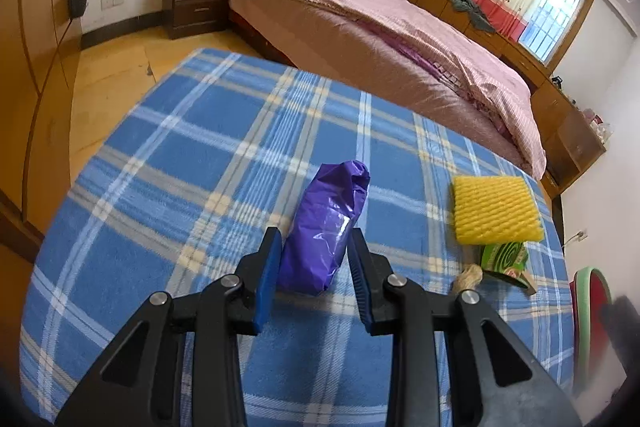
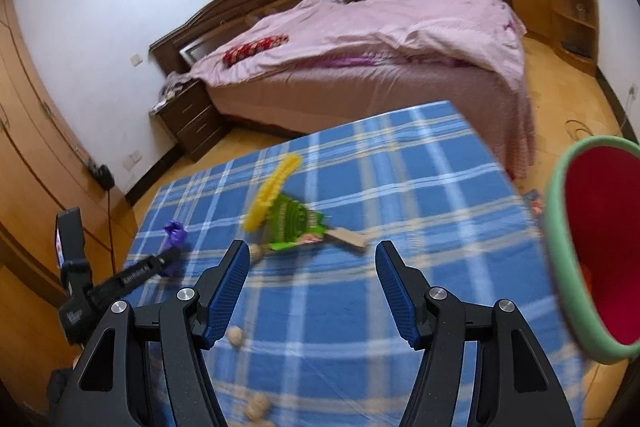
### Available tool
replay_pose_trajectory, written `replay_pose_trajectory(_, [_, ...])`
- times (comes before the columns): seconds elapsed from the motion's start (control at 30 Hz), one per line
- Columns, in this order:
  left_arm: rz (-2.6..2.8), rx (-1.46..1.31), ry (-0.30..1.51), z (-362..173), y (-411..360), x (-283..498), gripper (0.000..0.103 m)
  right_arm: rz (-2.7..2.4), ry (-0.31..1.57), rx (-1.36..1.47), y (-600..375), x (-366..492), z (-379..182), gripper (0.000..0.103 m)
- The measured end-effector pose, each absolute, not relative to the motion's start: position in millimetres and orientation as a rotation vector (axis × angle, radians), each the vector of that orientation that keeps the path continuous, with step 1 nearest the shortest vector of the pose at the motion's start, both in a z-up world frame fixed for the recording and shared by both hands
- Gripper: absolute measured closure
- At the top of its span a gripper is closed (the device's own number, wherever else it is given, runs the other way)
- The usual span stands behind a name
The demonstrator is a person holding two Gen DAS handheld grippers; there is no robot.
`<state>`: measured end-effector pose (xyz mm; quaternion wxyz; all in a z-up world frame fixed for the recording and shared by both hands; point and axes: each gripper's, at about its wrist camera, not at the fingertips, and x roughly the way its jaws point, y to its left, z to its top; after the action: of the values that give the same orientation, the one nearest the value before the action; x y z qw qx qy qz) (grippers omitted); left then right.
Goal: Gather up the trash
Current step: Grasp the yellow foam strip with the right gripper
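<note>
Blue pads of the left tongs (image 1: 314,239) sit right up front in the left wrist view, spread apart with the purple plastic bag (image 1: 324,227) lying between them. Can't tell if the pads are actually touching the bag, but they aren't squeezing it. The bag rests on the plaid surface (image 1: 160,167). Over at 2 o'clock from it there's a yellow foam net (image 1: 494,209), with a green printed packet (image 1: 506,259) and a bit of twine (image 1: 468,277) just below that.

Switching to the right wrist view: the right tongs (image 2: 312,267) are spread wide and holding nothing, hovering over the cloth. Ahead at 12 o'clock are the foam net and packet, a bit blurry. The red bin with the green rim (image 2: 560,247) is off at 3 o'clock, past the surface edge. The left tongs show up at 9 o'clock next to the purple bag. A few small tan lumps (image 2: 236,337) lie near the bottom, can't make out what they are.

My read: this is the grab step for the bag. Next move is probably closing the left tongs on it, gently since it's crinkly and soft, then carrying it right to the bin.
</note>
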<state>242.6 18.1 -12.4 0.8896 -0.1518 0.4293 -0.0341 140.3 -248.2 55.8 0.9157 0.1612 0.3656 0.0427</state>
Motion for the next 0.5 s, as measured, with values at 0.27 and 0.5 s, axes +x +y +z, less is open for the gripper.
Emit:
replay_pose_trajectory(0.27, [-0.068, -0.341, 0.877, -13.1, 25.8, 239.6, 0.069, 0.11, 0.806, 0.361, -215.8, 186.9, 30.2, 0.036])
replay_pose_trajectory(0.5, [-0.075, -0.36, 0.889, -16.9, 29.0, 241.0, 0.069, 0.107, 0.813, 0.384, -207.9, 217.6, 26.3, 0.057])
